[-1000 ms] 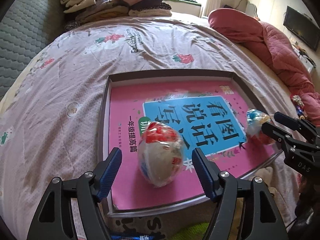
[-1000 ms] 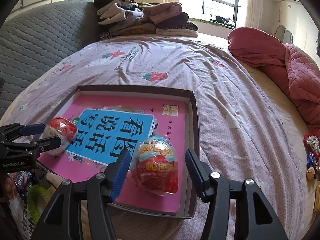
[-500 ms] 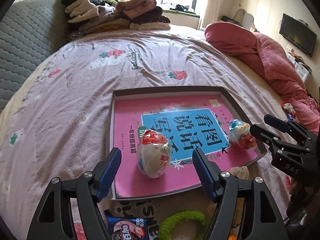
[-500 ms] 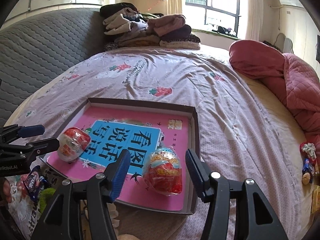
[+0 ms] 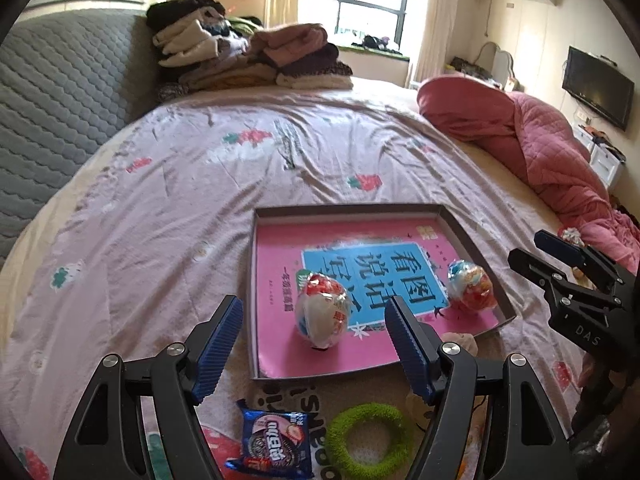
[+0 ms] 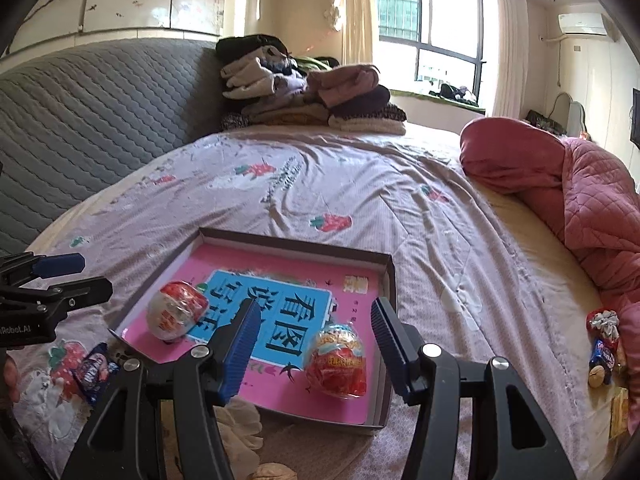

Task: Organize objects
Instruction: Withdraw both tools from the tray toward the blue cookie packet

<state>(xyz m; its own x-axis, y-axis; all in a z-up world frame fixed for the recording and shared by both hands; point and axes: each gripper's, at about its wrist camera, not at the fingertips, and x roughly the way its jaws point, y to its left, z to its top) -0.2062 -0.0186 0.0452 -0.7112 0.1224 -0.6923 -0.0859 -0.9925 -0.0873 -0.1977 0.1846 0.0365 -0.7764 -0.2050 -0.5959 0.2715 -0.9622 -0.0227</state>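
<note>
A shallow brown box (image 5: 253, 280) (image 6: 386, 320) with a pink and blue book cover inside lies on the bed. Two wrapped egg-shaped toys lie in it: a white and red one (image 5: 322, 316) (image 6: 176, 316) and a red and blue one (image 5: 472, 286) (image 6: 338, 362). My left gripper (image 5: 316, 344) hangs open above and short of the white egg, nothing between its blue pads. Open too, my right gripper (image 6: 314, 344) is raised just short of the red egg. Each gripper shows at the edge of the other's view.
An Oreo packet (image 5: 274, 446) (image 6: 94, 372), a green fuzzy ring (image 5: 366, 440) and a beige soft item (image 6: 240, 428) lie near the box's front edge. Small wrapped items (image 6: 602, 346) sit at the right. Folded clothes (image 5: 248, 60) and a pink quilt (image 5: 540, 144) lie farther back.
Both grippers have risen and drawn back from the box. The eggs, which were between the open fingers, now lie farther ahead in the box. Items in front of the box have come into view.
</note>
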